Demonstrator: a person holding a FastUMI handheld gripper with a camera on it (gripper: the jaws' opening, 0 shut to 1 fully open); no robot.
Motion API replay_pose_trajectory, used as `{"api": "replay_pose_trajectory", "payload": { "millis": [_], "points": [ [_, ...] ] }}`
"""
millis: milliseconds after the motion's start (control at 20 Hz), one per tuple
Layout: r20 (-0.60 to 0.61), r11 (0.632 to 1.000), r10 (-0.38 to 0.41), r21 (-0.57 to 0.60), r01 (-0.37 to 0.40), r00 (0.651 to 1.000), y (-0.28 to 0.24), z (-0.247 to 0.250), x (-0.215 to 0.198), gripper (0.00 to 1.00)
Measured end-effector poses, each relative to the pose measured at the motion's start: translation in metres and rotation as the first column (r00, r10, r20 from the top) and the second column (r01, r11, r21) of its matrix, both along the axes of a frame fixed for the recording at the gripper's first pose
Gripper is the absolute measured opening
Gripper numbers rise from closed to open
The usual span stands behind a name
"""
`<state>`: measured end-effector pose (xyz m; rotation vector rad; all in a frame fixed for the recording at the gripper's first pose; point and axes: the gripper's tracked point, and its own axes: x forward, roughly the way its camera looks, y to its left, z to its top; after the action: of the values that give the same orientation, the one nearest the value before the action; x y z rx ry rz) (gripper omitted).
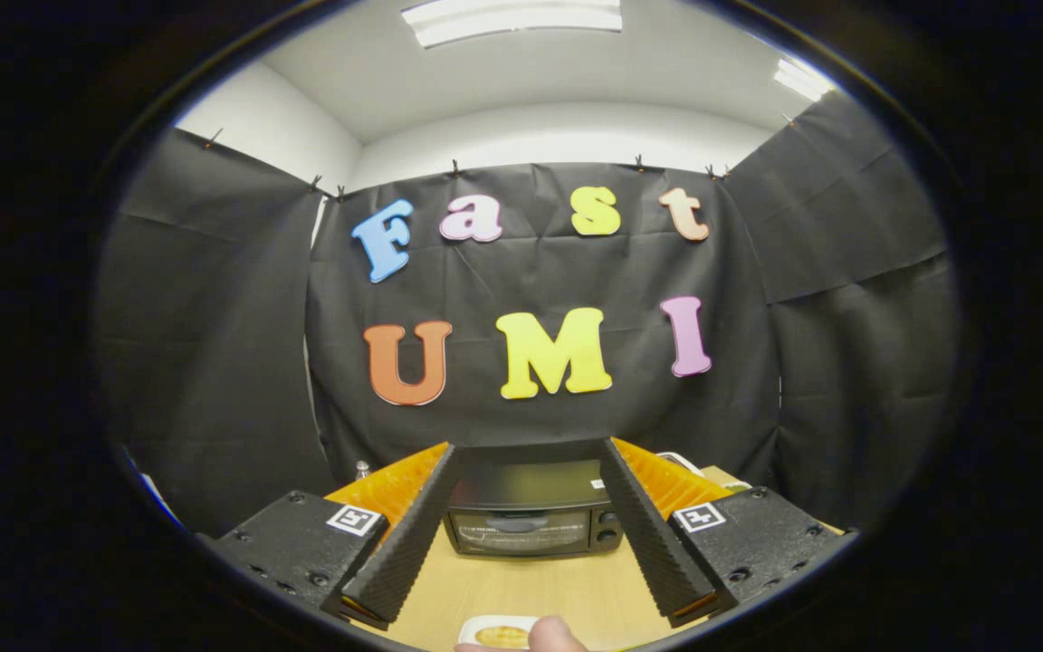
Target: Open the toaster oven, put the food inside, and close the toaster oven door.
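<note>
**Oven straight ahead, door still shut**

The gripper [531, 507] hangs above a wooden table [567, 584]. Its two fingers are spread wide apart and hold nothing.

The toaster oven [532, 512] sits on the table beyond the fingers. It shows right in the gap between them, so it lies straight ahead. Its front faces the gripper. The glass door [520, 532] looks shut. A dark handle seems to run across the top of the door from side to side, but it is small and hard to make out. Two round knobs [607, 527] sit on the oven's right side, one above the other.

The food [501, 634] is a pale dish with something golden in it. It rests on the table on the near side, under and behind the fingertips. A fingertip [556, 636] of a person touches or nearly touches the dish.

The first job is probably the door. The gripper would need to go forward and down to reach the handle. Because the handle appears to lie sideways, the fingers would likely need to close over it from above and below.
</note>
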<state>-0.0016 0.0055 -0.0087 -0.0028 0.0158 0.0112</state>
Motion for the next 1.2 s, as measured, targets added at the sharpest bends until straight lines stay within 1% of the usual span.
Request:
{"api": "replay_pose_trajectory", "payload": {
  "millis": [200, 350, 500, 650, 750, 950, 1100, 1200],
  "points": [
    [0.027, 1.0, -0.01, 0.014, 0.009, 1.0, -0.003, 0.004, 0.001, 1.0],
    [0.029, 1.0, -0.018, 0.002, 0.018, 0.999, -0.005, 0.003, 0.002, 1.0],
    [0.02, 1.0, -0.019, 0.006, 0.019, 1.0, -0.004, -0.004, 0.003, 1.0],
    [0.021, 1.0, -0.018, -0.017, 0.018, 1.0, 0.0, -0.012, 0.005, 1.0],
    [0.007, 0.999, 0.009, -0.033, -0.009, 1.0, 0.01, -0.018, 0.011, 1.0],
    [-0.019, 0.999, 0.043, -0.003, -0.043, 0.999, 0.026, -0.033, 0.02, 1.0],
    [0.021, 0.999, 0.044, 0.009, -0.044, 0.999, 0.037, -0.036, 0.031, 1.0],
    [0.017, 0.998, 0.061, 0.022, -0.061, 0.998, 0.053, -0.046, 0.041, 1.0]
  ]
}}
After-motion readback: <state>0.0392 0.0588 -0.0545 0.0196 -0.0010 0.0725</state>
